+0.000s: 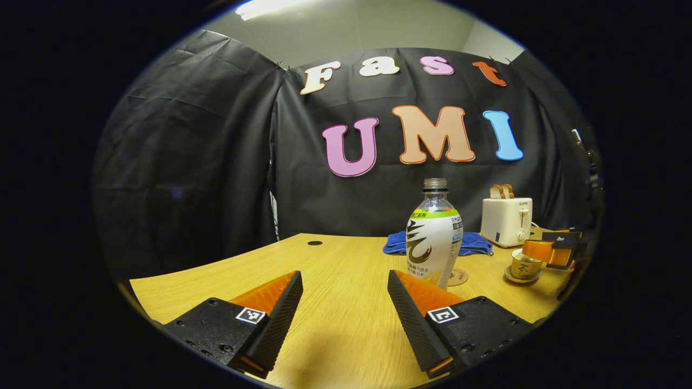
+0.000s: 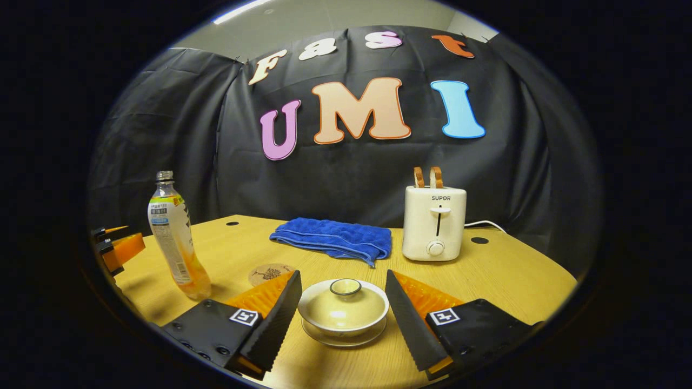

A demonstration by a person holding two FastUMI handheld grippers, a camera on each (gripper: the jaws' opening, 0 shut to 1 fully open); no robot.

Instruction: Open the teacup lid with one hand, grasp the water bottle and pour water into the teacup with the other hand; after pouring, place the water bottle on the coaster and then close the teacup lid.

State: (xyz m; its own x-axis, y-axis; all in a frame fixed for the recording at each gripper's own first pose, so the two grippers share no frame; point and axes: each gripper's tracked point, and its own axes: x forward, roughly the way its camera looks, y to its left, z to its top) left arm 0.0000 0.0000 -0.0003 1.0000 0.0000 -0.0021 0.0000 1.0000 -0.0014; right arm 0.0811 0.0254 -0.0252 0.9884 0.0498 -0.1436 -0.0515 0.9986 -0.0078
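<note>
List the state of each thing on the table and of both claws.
Bottle: upright, uncapped, ungrasped, beside the coaster.
Teacup: lid on, between the right claw's fingers, untouched.
Coaster: bare.
Towel: folded, flat.
Toaster: two slices sticking up.
Left claw: open, empty.
Right claw: open around the teacup.

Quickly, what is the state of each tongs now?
Left tongs: open, holding nothing; water bottle is ahead.
Right tongs: open around the lidded teacup, not pressing it.

Both cams low over table (image 1: 335, 259), facing back wall; share bottle (image 2: 174, 237), probably coaster (image 2: 268, 273).
</note>
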